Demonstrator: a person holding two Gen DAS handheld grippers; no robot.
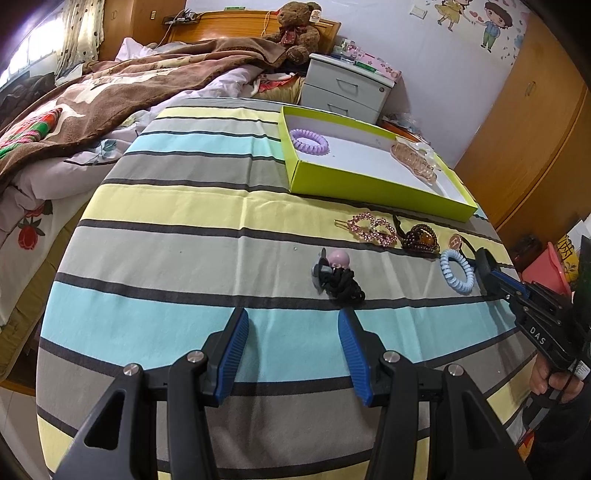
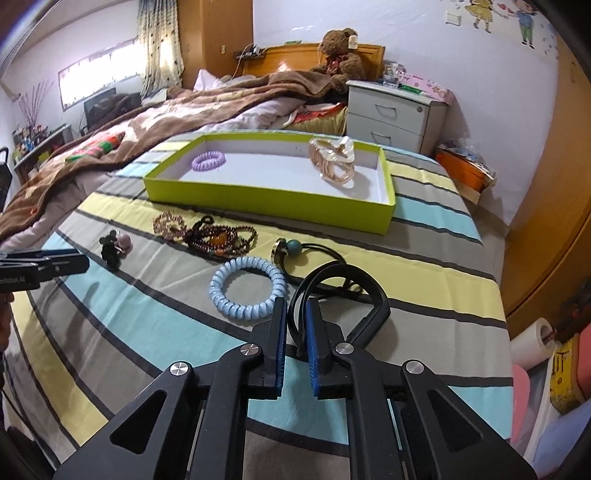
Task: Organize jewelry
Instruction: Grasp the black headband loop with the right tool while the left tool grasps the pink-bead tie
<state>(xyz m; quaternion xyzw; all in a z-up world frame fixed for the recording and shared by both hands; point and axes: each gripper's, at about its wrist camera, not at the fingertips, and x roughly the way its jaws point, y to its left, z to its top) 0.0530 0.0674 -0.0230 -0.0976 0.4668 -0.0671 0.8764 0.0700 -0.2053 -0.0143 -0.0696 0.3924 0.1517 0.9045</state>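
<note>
A lime-green box (image 1: 369,190) (image 2: 266,197) on the striped cloth holds a purple coil hair tie (image 1: 308,140) (image 2: 208,160) and a clear pink claw clip (image 1: 415,162) (image 2: 332,162). On the cloth lie a pink rhinestone clip (image 1: 373,229) (image 2: 168,223), a brown bead bracelet (image 1: 421,238) (image 2: 221,238), a blue coil hair tie (image 1: 457,275) (image 2: 247,288), a black scrunchie with a pink ball (image 1: 338,277) (image 2: 114,247) and a black headband (image 2: 343,291). My left gripper (image 1: 293,332) is open and empty, just short of the scrunchie. My right gripper (image 2: 295,314) (image 1: 491,269) is nearly shut around the headband's band.
A bed with a brown blanket (image 1: 110,92) lies to the left. A white nightstand (image 1: 347,88) (image 2: 391,110) and a teddy bear (image 1: 295,33) stand behind the box. A wooden wardrobe (image 1: 524,129) is at the right, with a paper roll (image 2: 532,343) on the floor.
</note>
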